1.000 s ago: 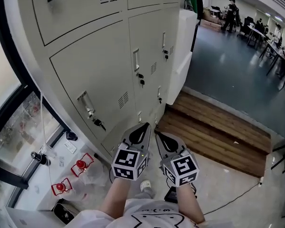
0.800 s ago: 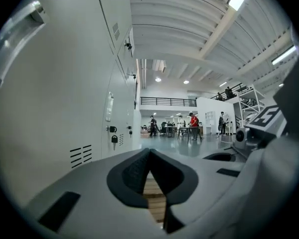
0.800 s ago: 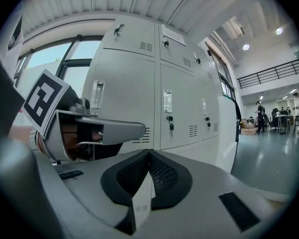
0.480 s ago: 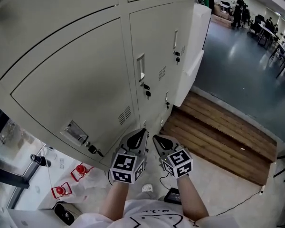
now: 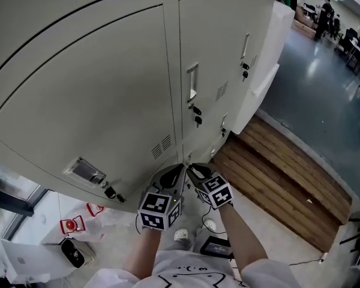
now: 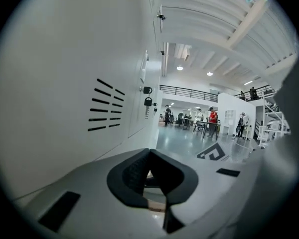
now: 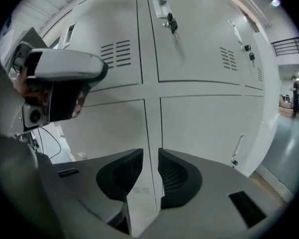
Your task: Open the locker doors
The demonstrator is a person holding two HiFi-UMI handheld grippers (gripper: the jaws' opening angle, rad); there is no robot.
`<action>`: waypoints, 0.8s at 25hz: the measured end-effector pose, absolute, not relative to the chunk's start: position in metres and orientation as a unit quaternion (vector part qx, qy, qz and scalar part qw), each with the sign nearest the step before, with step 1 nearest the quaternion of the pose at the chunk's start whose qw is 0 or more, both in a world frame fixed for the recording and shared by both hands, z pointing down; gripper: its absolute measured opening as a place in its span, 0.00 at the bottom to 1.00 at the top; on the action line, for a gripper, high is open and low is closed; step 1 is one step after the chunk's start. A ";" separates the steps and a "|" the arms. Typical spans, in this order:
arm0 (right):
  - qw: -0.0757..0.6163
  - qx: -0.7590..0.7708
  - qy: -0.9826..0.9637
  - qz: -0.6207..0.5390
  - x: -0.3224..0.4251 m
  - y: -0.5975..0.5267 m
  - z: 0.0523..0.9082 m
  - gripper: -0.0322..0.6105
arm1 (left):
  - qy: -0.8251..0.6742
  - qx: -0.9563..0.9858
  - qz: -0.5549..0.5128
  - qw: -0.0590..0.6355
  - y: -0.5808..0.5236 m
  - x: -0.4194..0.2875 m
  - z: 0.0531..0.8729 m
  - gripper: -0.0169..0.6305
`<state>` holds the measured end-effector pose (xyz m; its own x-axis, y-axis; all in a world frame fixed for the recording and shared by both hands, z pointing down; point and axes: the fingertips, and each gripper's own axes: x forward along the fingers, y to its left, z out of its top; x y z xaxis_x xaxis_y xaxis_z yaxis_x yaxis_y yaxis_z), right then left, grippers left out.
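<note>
Pale grey locker doors [image 5: 96, 101] fill the head view, all closed, each with a recessed handle [image 5: 192, 83] and a key in its lock [image 5: 196, 116]. Both grippers point at the bottom row, side by side. My left gripper [image 5: 173, 174] is shut and empty; in its own view the pads [image 6: 134, 171] meet at the tip beside a vented door [image 6: 65, 83]. My right gripper [image 5: 192, 170] faces the seam between two lower doors [image 7: 209, 128]. Its jaws have just been opening and now stand slightly apart with nothing between the pads [image 7: 177, 176]. The left gripper [image 7: 60, 78] shows at the left of the right gripper view.
A wooden step [image 5: 288, 179] runs along the floor at the right of the lockers. Red items [image 5: 72, 225], a black device [image 5: 216, 245] and cables lie on the floor below me. A white cabinet [image 5: 270, 59] stands at the row's end. People and tables [image 5: 330, 17] are far off.
Both grippers have sunk toward the bottom row of lockers and the view has come closer to the doors. The right gripper has drawn in next to the left one.
</note>
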<state>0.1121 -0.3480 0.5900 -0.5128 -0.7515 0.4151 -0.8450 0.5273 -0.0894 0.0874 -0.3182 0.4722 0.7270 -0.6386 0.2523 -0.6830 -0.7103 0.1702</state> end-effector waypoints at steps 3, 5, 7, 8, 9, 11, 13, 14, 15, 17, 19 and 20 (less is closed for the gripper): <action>0.183 0.443 -0.864 0.155 0.111 -0.362 0.621 0.20 | -0.375 0.913 0.094 0.129 -0.326 0.083 0.480 0.06; 0.193 0.437 -0.863 0.166 0.112 -0.374 0.641 0.25 | -0.384 0.909 0.098 0.130 -0.332 0.081 0.483 0.06; 0.204 0.426 -0.864 0.175 0.111 -0.384 0.657 0.32 | -0.390 0.906 0.100 0.129 -0.335 0.080 0.485 0.06; 0.211 0.417 -0.866 0.178 0.110 -0.388 0.665 0.34 | -0.391 0.906 0.100 0.129 -0.337 0.080 0.486 0.06; 0.220 0.408 -0.868 0.180 0.109 -0.392 0.672 0.35 | -0.392 0.905 0.100 0.128 -0.338 0.081 0.487 0.06; 0.242 0.394 -0.868 0.182 0.110 -0.398 0.686 0.35 | -0.394 0.905 0.101 0.127 -0.339 0.082 0.488 0.06; 0.255 0.388 -0.867 0.184 0.110 -0.405 0.694 0.36 | -0.392 0.906 0.103 0.125 -0.340 0.083 0.489 0.06; 0.255 0.384 -0.868 0.184 0.109 -0.407 0.695 0.36 | -0.390 0.906 0.104 0.124 -0.340 0.083 0.490 0.06; 0.253 0.379 -0.871 0.183 0.106 -0.408 0.694 0.36 | -0.388 0.907 0.105 0.124 -0.340 0.084 0.491 0.06; 0.247 0.367 -0.880 0.175 0.100 -0.411 0.692 0.36 | -0.386 0.908 0.105 0.126 -0.340 0.083 0.492 0.06; 0.244 0.358 -0.887 0.161 0.098 -0.413 0.691 0.37 | -0.387 0.907 0.101 0.131 -0.341 0.082 0.493 0.06; 0.239 0.357 -0.889 0.157 0.098 -0.413 0.691 0.37 | -0.386 0.907 0.097 0.136 -0.342 0.081 0.493 0.06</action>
